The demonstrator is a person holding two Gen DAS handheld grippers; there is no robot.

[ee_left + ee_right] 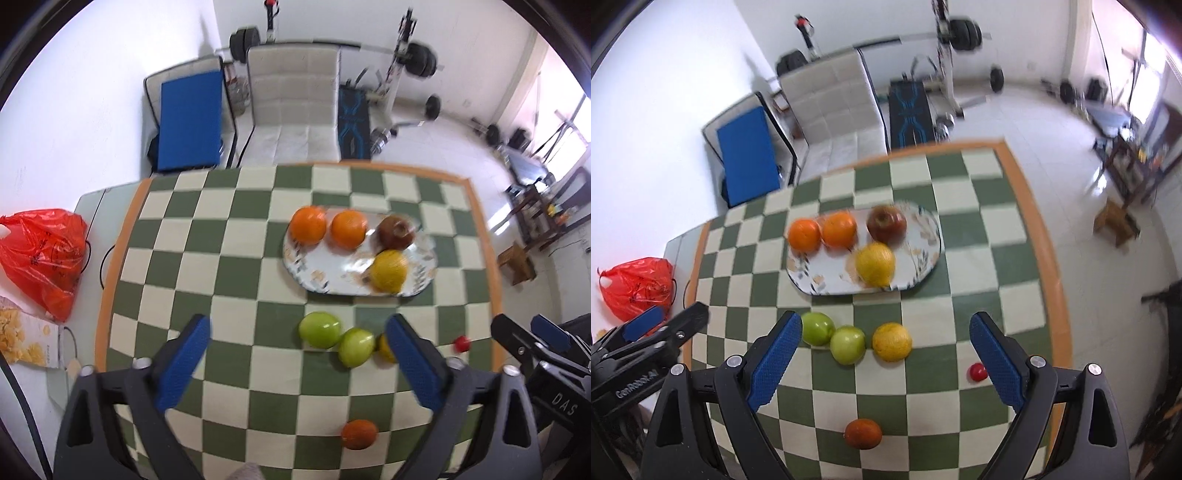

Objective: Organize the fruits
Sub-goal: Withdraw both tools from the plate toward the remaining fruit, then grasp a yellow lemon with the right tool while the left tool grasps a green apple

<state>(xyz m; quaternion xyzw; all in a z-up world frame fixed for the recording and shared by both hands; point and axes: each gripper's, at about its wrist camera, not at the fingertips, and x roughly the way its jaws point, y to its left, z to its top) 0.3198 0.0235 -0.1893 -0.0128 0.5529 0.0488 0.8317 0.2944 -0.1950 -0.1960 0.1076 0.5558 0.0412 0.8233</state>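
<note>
From the left wrist camera, the left gripper [297,354] is hovering above the checkered tabletop [236,229] with its jaws wide apart and nothing between them. The plate [332,266] is sitting toward the far right, carrying two oranges [308,225] side by side on its far left, a red apple [397,232] to their right and a yellow fruit [389,270] near the plate's near right rim. Loose fruit is lying nearer: two green apples [320,329] touching each other, a second yellow fruit [386,347] partly hidden behind the right finger, a small red fruit [461,343] farther right, and a dark orange fruit [359,434] nearest the camera. The right gripper [532,332] is showing at the right edge.

From the right wrist camera, the right gripper [882,354] is also hanging over the tabletop [975,236] with jaws spread and empty. The plate [923,236] is lying far of centre with the same four fruits. The green apples [817,328], the loose yellow fruit [892,341], the small red fruit [977,372] and the dark orange fruit [863,433] are all resting off the plate. The left gripper [665,325] is entering at the left edge.

The sorting looks partly done: four pieces are plated and five are waiting. The step in hand seems to be picking the next loose fruit. The next move probably calls for lowering one gripper so its fingers straddle a single fruit; the green apples are touching, so a finger would need to slip in without knocking the neighbour.
</note>
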